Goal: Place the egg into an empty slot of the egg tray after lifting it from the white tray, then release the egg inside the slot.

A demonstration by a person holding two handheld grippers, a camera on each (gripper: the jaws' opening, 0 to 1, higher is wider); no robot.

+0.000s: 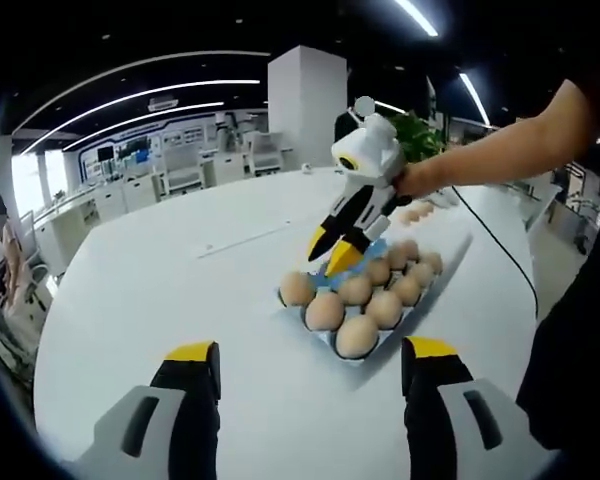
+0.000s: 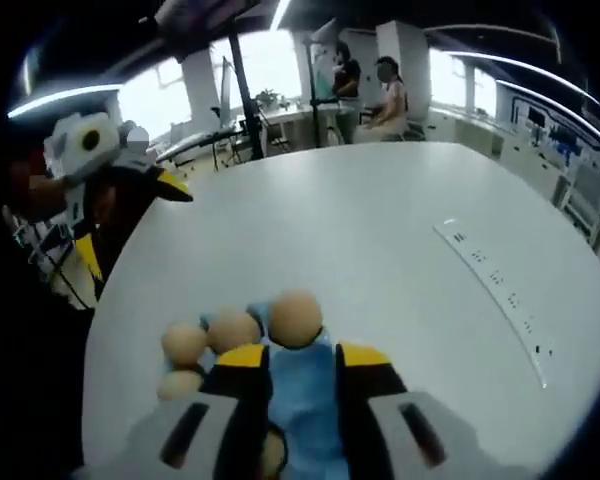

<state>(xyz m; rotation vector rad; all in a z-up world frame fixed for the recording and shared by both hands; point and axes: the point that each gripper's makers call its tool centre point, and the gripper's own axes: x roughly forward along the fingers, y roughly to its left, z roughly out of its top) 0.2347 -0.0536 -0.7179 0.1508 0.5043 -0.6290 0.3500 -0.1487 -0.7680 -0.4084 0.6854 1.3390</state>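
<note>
**Ana:** Right gripper (image 1: 338,252) is down over the blue egg tray (image 1: 332,338), and we see it from the left gripper view, tips dipped at the tray's far corner. From its own camera the jaws stand narrow, with blue tray showing in the gap between them.

**Ben:** Are we holding an egg in there?

**Ana:** We cannot tell. No egg shows between the tips in the right gripper view; the nearest egg (image 2: 296,317) sits just ahead of them, already in a slot.

**Ben:** Biggest thing first, then: the white table (image 1: 180,290) spreads out all round both grippers. Ahead of the left gripper (image 1: 310,360), the egg tray lies well filled, rows of brown eggs (image 1: 355,335) seated in it.

**Ana:** And the left gripper itself hangs back, jaws spread wide, nothing between them, well short of the tray.

**Ben:** The white tray?

**Ana:** Beyond the right gripper, a pale tray (image 1: 458,245) lies alongside the blue one, and a few eggs (image 1: 418,211) rest past the hand. We judge that to be the source.

**Ben:** So how far along are we?

**Ana:** Our reading: late in the placing. The right gripper is at the one open-looking blue corner, so either the egg is going in or it has just been let go. What is left is a clean opening and a lift away without nudging the neighbours.
</note>
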